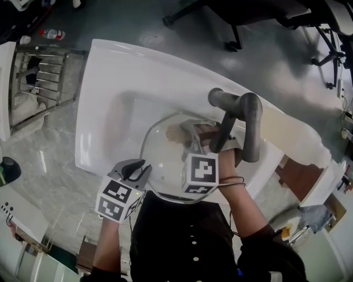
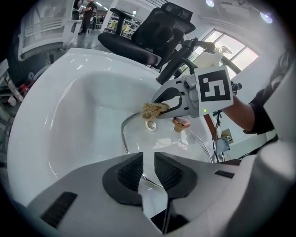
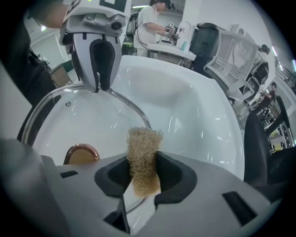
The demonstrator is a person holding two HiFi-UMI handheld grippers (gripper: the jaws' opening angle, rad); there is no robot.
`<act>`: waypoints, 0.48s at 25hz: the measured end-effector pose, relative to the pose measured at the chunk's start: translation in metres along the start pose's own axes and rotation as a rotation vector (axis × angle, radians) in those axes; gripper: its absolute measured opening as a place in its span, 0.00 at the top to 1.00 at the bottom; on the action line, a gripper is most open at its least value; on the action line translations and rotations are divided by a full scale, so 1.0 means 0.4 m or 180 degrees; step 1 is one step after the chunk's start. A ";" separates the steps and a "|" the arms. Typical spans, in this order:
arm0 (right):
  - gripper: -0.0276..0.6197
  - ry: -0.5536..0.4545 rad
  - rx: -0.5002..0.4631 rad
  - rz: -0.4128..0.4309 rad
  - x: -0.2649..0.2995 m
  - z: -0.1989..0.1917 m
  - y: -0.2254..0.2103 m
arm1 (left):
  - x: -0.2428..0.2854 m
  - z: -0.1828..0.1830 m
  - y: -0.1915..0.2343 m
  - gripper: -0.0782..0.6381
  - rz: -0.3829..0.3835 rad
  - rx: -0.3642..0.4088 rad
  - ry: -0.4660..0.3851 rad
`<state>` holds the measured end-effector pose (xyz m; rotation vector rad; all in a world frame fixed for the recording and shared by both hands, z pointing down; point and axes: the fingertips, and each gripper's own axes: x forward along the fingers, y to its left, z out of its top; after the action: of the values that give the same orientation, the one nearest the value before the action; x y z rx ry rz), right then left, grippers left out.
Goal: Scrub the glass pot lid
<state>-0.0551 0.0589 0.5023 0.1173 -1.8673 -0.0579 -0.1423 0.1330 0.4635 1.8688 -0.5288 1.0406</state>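
Note:
The glass pot lid (image 1: pixel 164 161) lies tilted in the white sink (image 1: pixel 113 82), its copper knob (image 2: pixel 181 122) facing up. My left gripper (image 1: pixel 135 168) is at the lid's near-left edge, its jaws shut on the metal rim (image 2: pixel 124 135), which runs in between the pads. My right gripper (image 1: pixel 191 134) hangs over the lid's middle, pointing steeply down, shut on a tan fibrous scrub pad (image 3: pixel 144 152). The pad's tip (image 2: pixel 153 109) meets the glass beside the knob (image 3: pixel 81 154). In the right gripper view the left gripper (image 3: pixel 99 86) shows clamped on the rim's far side.
A grey faucet (image 1: pixel 243 118) arches over the sink's right side, close to my right gripper. A wire dish rack (image 1: pixel 38 82) stands left of the sink. Office chairs (image 1: pixel 237 16) are beyond it on the floor. A person (image 3: pixel 152 18) works at a far counter.

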 end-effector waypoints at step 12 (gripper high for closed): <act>0.73 0.0020 0.0057 0.0096 -0.036 -0.106 0.029 | 0.001 0.000 0.003 0.76 0.0015 0.0000 0.0054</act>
<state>-0.0110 0.0730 0.5023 0.1017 -1.8632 -0.0202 -0.1429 0.1325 0.4642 1.8580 -0.5237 1.0587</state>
